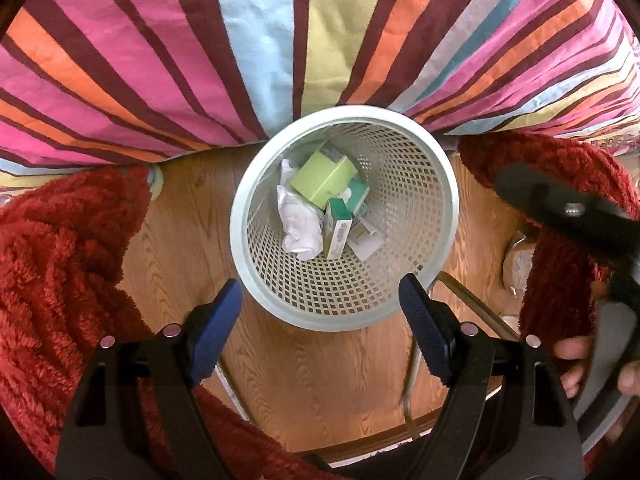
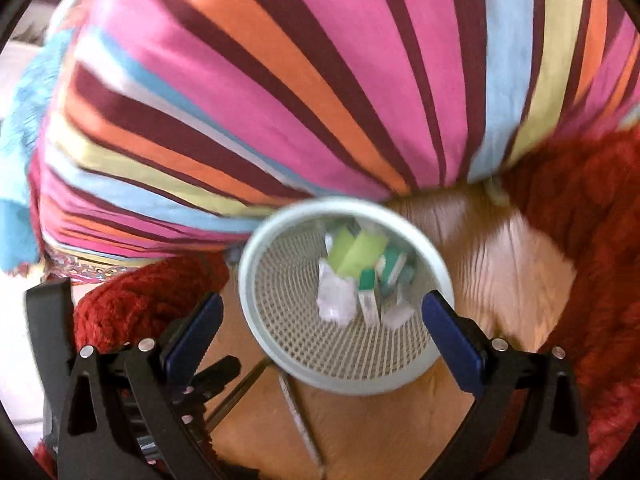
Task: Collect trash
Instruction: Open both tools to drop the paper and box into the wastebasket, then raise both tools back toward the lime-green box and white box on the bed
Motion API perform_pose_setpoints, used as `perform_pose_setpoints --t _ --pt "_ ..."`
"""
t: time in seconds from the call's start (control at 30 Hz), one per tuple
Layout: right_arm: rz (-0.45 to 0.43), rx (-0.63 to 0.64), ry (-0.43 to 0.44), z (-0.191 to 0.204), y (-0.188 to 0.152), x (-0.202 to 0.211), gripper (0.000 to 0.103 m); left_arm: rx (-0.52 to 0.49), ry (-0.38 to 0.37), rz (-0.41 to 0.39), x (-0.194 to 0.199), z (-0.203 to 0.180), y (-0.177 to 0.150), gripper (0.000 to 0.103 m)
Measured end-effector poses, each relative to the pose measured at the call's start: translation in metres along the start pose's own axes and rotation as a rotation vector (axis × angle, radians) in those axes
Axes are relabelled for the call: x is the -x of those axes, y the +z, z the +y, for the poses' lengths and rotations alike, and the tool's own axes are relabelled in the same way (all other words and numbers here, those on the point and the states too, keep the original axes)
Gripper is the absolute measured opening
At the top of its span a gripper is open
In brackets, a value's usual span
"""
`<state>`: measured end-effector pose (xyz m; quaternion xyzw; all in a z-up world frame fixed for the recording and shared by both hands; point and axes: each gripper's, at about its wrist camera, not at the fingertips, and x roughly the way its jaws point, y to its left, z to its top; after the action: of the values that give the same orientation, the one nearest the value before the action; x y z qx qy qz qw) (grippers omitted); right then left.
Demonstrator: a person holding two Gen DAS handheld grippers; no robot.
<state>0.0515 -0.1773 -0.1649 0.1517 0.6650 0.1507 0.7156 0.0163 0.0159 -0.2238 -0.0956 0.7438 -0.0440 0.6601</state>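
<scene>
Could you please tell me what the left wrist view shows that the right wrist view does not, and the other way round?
Only the left wrist view shows the left gripper with nothing between its open fingers, a person's fingers at the right edge, and sharp detail of the crumpled white paper.

Only the right wrist view, which is blurred, shows the right gripper, also open and empty, and light blue fabric at the left edge.

Both show the white mesh bin holding the light green box, the wood floor, the striped cover and the red rug.
</scene>
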Motion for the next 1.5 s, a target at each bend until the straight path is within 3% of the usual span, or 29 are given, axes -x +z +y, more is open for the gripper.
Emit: perform_pose_setpoints --t 0.1,0.23,0.57,0.67,0.73,0.9,1.2,1.4,1.5 --pt "-0.113 0.057 0.019 0.010 0.001 0.025 0.095 -0.007 0.003 -0.035 0.009 -0.001 -0.003 0.079" --pt "-0.234 0.117 0.043 0.016 0.003 0.053 0.095 0.004 0.008 -0.144 0.034 0.003 -0.006 0.079" --pt "-0.358 0.204 0.051 0.026 0.004 0.083 0.095 -0.006 -0.034 -0.417 0.092 0.001 -0.012 0.079" --pt "-0.413 0.237 0.037 0.030 0.008 0.097 0.095 -0.026 -0.003 -0.498 0.107 -0.002 -0.013 0.082" --pt "-0.448 0.247 0.026 0.030 0.012 0.105 0.095 -0.047 0.022 -0.536 0.115 -0.005 -0.013 0.090" --pt "-0.524 0.307 0.012 0.034 0.028 0.122 0.095 -0.049 0.004 -0.602 0.138 -0.005 -0.008 0.090" --pt "-0.577 0.497 -0.037 0.057 0.063 0.139 0.095 -0.051 -0.032 -0.724 0.188 -0.006 0.028 0.090" --pt "-0.605 0.555 0.013 0.058 0.087 0.145 0.095 -0.061 -0.052 -0.774 0.211 -0.008 0.063 0.090" --pt "-0.578 0.589 0.013 0.058 0.102 0.141 0.095 -0.072 -0.063 -0.787 0.218 -0.010 0.084 0.090"
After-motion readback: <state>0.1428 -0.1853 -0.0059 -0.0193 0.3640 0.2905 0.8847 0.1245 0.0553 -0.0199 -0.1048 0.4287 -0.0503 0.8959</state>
